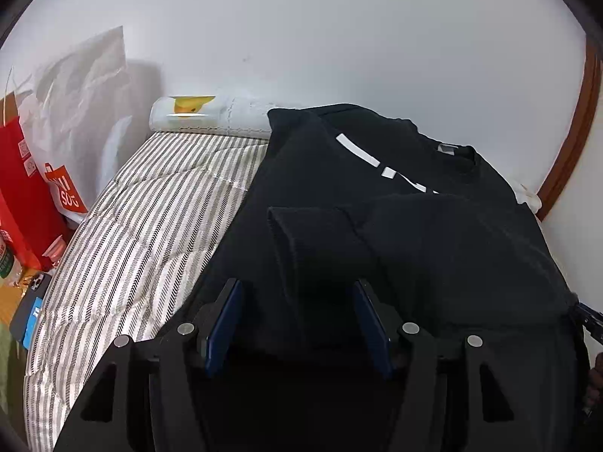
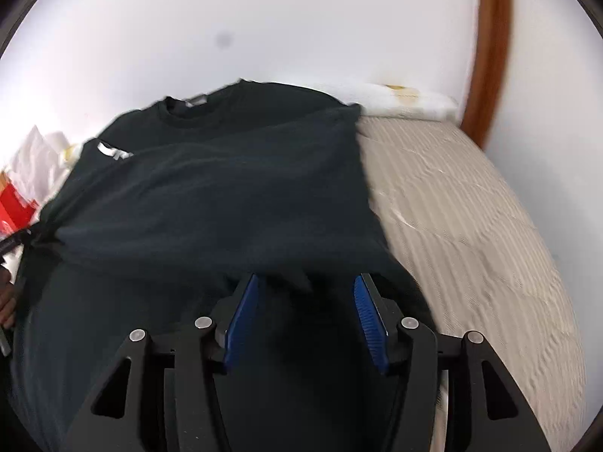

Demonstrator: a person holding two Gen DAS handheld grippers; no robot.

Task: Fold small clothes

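Shirt: your black sweatshirt (image 1: 395, 203) lies on the striped bed (image 1: 150, 207), collar toward the wall, long axis running away from you | Left gripper (image 1: 297, 316): fingers apart, folded cloth between, unpinched | Right gripper (image 2: 305, 312): same.

Plain white wall (image 1: 339, 37) behind, curved brown wooden frame (image 1: 576, 120) at right edge. Grey-and-white striped quilted mattress (image 1: 143, 218) underneath, rolled white pad (image 1: 211, 116) against wall. Red-and-white bags (image 1: 34, 173) piled left.
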